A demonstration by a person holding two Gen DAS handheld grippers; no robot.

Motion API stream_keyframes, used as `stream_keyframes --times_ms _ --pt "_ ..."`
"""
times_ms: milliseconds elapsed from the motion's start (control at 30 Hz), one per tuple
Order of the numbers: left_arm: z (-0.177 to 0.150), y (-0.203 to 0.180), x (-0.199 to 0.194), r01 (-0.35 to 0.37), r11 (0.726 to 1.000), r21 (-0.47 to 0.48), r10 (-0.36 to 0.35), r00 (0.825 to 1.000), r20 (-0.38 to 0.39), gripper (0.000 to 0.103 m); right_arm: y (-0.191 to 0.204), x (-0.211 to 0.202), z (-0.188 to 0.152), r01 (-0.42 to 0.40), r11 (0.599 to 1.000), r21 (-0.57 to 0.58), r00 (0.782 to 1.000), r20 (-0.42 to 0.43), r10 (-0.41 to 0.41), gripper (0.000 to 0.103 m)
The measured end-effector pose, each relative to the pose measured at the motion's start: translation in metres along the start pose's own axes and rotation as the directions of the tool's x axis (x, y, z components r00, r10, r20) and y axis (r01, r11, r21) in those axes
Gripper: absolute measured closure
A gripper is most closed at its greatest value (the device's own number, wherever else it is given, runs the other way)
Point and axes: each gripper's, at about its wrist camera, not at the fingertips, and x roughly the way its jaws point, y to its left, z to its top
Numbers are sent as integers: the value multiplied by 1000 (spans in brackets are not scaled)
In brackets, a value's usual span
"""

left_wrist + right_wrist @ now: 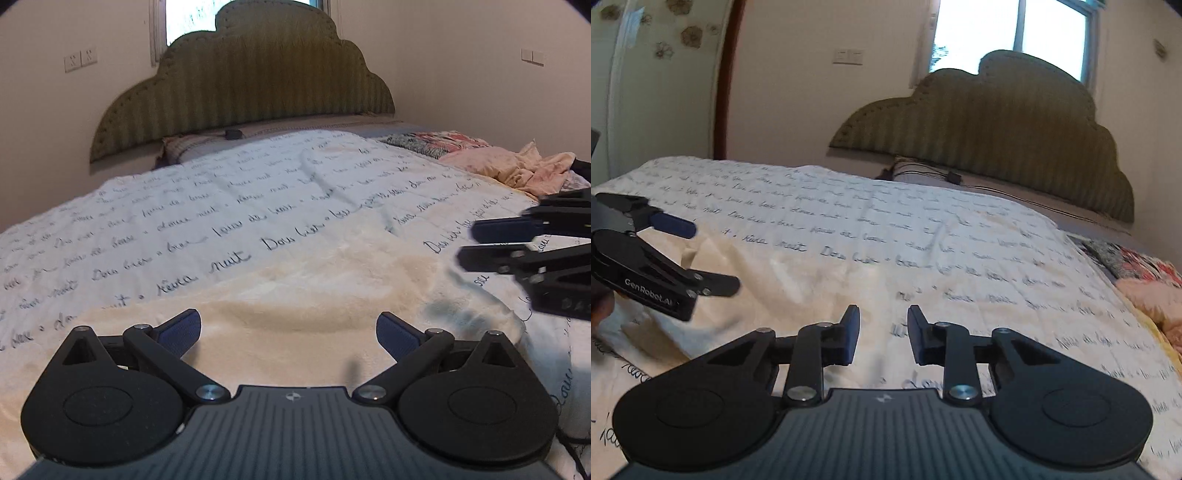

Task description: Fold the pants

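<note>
The cream fleece pants (295, 295) lie flat on the white script-printed bed cover (229, 192), just ahead of my left gripper (288, 332), which is wide open and empty right above them. In the right wrist view the pants (783, 280) lie to the left. My right gripper (882, 334) is open, with a narrower gap, and empty over the cover beside the pants' right edge. Each gripper shows in the other view: the right gripper (476, 243) at the right edge, the left gripper (713, 254) at the left edge.
A green scalloped headboard (243, 81) stands at the far end of the bed under a window. A pile of pink and patterned clothes (517, 166) lies at the bed's right side. A black charger and cable (955, 177) lie near the pillow.
</note>
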Motion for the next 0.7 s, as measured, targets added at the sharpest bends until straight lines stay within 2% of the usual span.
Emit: stream_keyframes --times_ms 67,100,167,200,300,367,433,500,533,567,667,700 --pt "-7 2 24 0 1000 -16 -2 997 -80 2 14 33 9 -66 997 -50 997 -54 64 75" --pt "-10 2 32 3 1000 -10 -4 995 -103 3 18 51 10 -73 995 -74 994 -93 66 75" --pt "-16 -1 30 -18 1000 26 20 995 -93 6 19 90 4 -68 993 -100 976 -215 45 75" --pt "-16 -4 21 -33 998 52 37 997 -73 5 17 98 2 -79 993 -87 967 -247 55 75" --pt "-19 -9 -5 -26 994 108 26 1000 -1 0 15 75 14 -114 992 -48 981 -165 105 75" --pt "-25 -10 -5 -4 996 92 9 998 -56 0 12 71 21 -136 991 -3 983 -125 134 75" --pt "-35 -8 -3 27 998 51 -22 994 -105 0 21 79 16 -147 989 -33 974 -181 139 75" --pt "-44 -5 -7 12 999 38 -9 997 -79 0 34 88 0 -173 980 -98 956 -257 143 76" --pt "-44 -4 -11 -9 999 31 11 997 -76 2 38 87 -6 -159 982 -104 963 -234 131 76" --pt "-44 -2 -17 -23 1000 17 24 997 -74 2 36 83 -6 -144 988 -60 966 -225 127 76" --pt "-48 10 -31 10 999 -47 -14 996 -84 0 40 62 -2 -104 994 -26 981 -168 98 75" --pt "-51 14 -36 8 997 -79 -16 995 -95 2 45 56 -2 -113 993 -20 982 -156 108 74"
